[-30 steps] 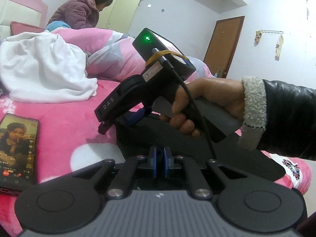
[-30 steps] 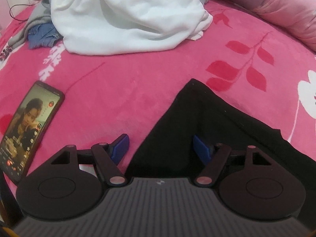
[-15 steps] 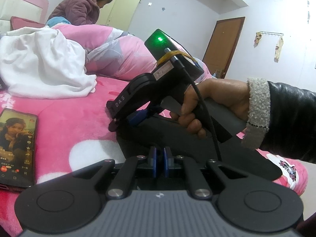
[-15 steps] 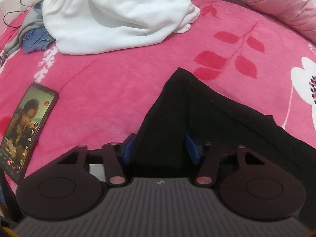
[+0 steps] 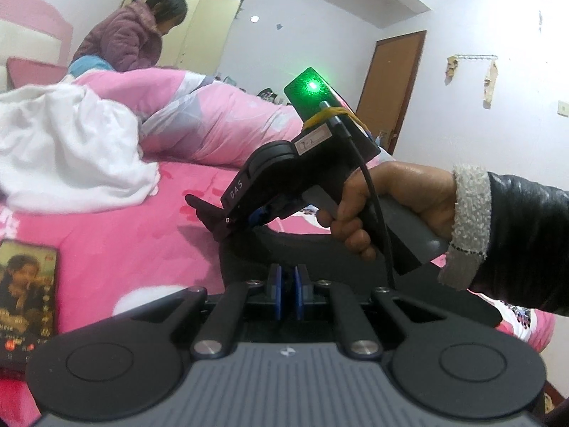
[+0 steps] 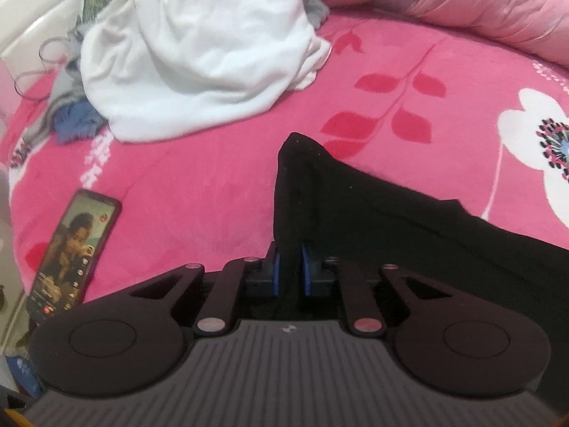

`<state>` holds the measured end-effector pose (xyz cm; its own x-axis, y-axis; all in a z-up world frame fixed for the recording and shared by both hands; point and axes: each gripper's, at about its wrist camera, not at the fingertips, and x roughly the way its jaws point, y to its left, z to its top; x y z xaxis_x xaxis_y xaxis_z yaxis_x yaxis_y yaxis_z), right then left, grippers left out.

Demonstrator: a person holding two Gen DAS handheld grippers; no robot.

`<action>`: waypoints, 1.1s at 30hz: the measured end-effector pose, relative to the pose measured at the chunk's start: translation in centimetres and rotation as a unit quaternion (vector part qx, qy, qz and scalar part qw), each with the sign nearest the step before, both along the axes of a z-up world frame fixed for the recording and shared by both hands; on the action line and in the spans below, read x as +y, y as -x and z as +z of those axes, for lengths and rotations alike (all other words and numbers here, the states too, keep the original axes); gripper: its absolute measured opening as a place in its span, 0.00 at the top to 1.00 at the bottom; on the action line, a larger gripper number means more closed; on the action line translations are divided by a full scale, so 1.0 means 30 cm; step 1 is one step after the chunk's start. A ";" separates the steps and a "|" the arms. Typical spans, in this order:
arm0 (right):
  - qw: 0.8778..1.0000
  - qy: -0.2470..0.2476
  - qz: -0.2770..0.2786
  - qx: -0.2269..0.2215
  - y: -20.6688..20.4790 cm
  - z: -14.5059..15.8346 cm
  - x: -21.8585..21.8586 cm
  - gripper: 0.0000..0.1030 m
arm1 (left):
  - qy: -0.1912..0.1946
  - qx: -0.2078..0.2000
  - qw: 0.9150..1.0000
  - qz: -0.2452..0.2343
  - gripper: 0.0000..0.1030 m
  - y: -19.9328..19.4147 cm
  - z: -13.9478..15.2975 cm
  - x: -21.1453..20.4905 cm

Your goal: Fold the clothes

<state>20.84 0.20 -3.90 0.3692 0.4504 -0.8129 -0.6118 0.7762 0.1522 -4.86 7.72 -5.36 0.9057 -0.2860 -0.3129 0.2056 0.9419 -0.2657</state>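
Bed with a hot-pink fleece blanket printed with red leaves and white flowers (image 6: 220, 163) fills the scene; everything else is placed from it.

Rolled pale-pink quilt (image 6: 462, 3) along the bed's far edge. A person in a mauve padded jacket (image 5: 124, 41) sits beyond it, turned away.

Heap of white cloth (image 6: 199, 46) piled loose at the bed's far left, with grey and blue garments (image 6: 73, 124) poking out from under it. None of that heap looks folded.

Black soft-knit garment (image 6: 409, 220) lies on the near middle of the bed, spread toward the right, one corner drawn up into a peak. Layers within it cannot be made out, so how many folds it already carries is unclear.

Right gripper (image 6: 290, 272), blue pads nearly together, clamped on a pleat of the black garment at its left edge. The right hand (image 5: 387, 206), in a black sleeve with a fleecy cuff, squeezes the handle.

Left gripper (image 5: 288, 293), pads drawn close with black cloth between them, apparently pinching the same garment's near edge; the bite itself is hard to see.

Smartphone with a lit screen (image 6: 73, 249) lies on the bed's near left, well apart from the garment.

Judgement: the black piece is mid-handling, gripped at two points, not yet a tidy packet; the white heap remains to be folded.
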 end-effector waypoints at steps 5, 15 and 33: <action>0.999 -0.030 -0.009 -0.011 0.004 0.037 -0.079 0.91 | -0.018 -0.006 1.000 -0.013 0.92 -0.013 0.035 -0.062; 0.994 -0.097 -0.055 -0.021 -0.020 0.051 -0.384 0.92 | -0.067 -0.009 0.996 -0.062 0.92 -0.072 0.091 -0.244; 0.966 -0.199 -0.167 -0.002 -0.088 -0.100 -1.001 0.94 | -0.088 0.061 0.965 -0.238 0.92 -0.350 0.020 -0.700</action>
<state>23.48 -29.81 -6.89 0.5508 0.5820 -0.5982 -0.3377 0.8109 0.4780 5.63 -13.27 -4.75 0.6384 -0.5927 -0.4911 0.6029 0.7817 -0.1597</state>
